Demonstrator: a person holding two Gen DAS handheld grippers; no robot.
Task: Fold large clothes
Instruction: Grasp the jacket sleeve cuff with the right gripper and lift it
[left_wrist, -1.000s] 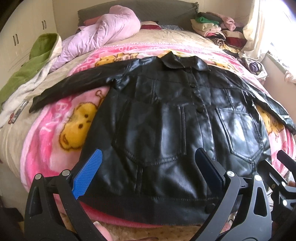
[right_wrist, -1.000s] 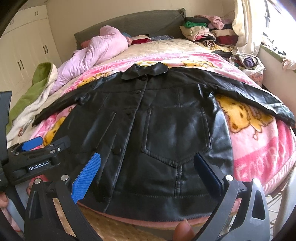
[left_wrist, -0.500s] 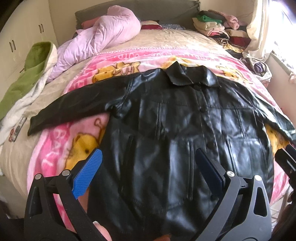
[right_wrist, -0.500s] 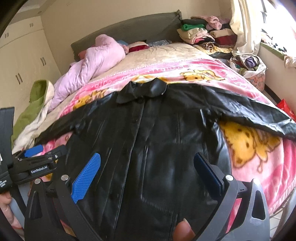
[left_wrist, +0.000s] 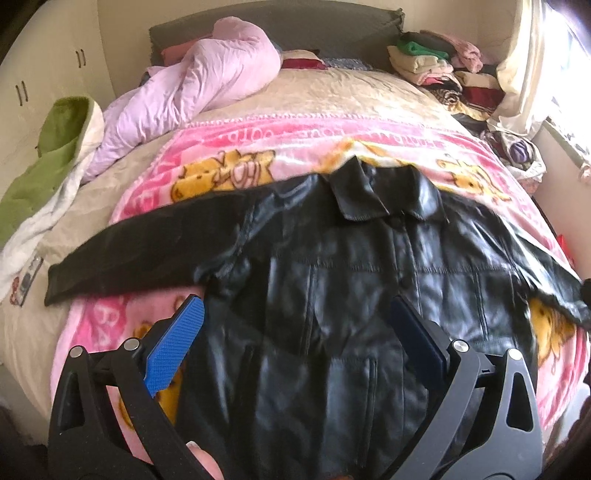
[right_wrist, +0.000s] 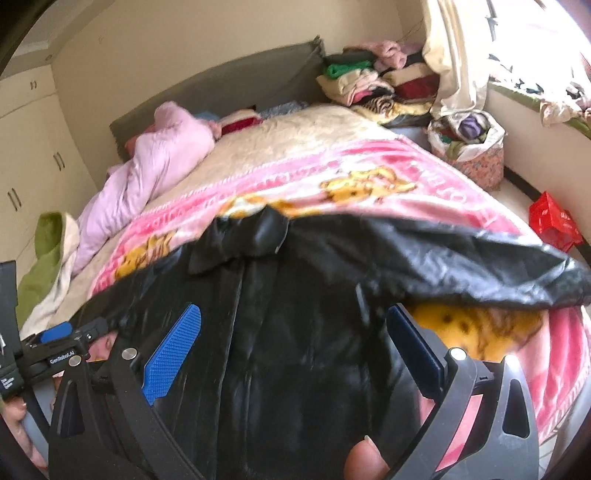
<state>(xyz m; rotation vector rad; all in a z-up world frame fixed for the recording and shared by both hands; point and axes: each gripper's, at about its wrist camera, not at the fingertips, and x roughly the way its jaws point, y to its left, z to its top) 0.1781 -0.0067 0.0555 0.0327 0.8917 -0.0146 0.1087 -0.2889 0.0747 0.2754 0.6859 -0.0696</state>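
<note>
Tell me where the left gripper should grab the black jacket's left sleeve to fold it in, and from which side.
Likely best at the cuff end of the sleeve, coming in from the outer left edge. It lies flat and stretched out over the pink blanket, so the cuff is a free, thin edge that open fingers could slide around. The left gripper is open over the jacket body now.

the black jacket (left_wrist: 332, 295) looks like glossy, smooth leather with stitched seams. under it the pink blanket (left_wrist: 258, 147) is soft, fluffy fleece. far left, the lilac duvet (left_wrist: 207, 85) is crinkled matt cloth. both grippers have matt black plastic frames, silver metal pins and blue finger pads (left_wrist: 173, 343) with a rough dotted texture.
</note>
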